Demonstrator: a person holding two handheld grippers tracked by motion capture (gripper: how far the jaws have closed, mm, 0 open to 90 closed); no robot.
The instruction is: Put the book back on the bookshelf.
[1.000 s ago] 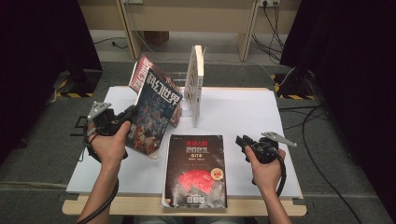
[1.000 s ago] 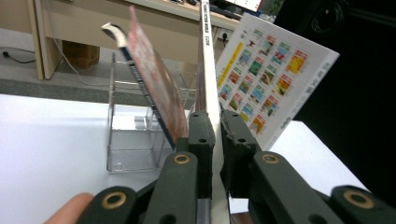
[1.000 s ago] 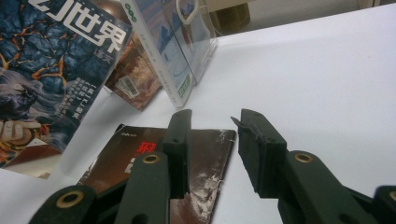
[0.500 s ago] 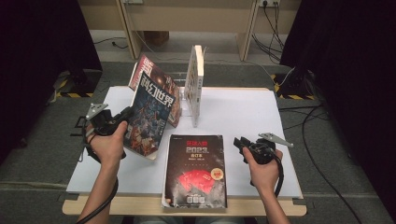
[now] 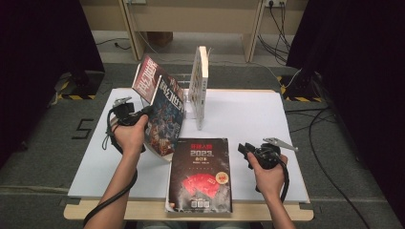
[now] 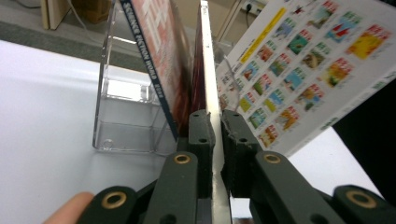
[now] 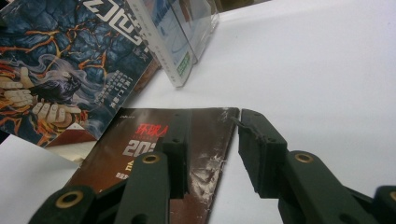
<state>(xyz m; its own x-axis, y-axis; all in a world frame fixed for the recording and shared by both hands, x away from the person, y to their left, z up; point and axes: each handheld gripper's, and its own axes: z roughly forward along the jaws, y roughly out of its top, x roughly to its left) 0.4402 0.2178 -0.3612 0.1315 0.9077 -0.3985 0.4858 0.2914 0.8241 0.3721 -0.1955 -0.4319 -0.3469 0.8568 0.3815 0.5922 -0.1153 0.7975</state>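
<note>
My left gripper is shut on the edge of a dark blue magazine and holds it upright, tilted, beside a red magazine that leans on a clear stand. A white magazine stands upright to their right. A dark red magazine lies flat at the front of the table. My right gripper is open, low at that magazine's right edge, with one jaw over the cover and the other over bare table.
The white tabletop has free room to the right of the stand and behind my right hand. Cables run over the floor on the right. Wooden furniture legs stand beyond the table.
My left hand has moved right, toward the stand, with the blue magazine still in its jaws. The right gripper has stayed by the flat magazine's edge.
</note>
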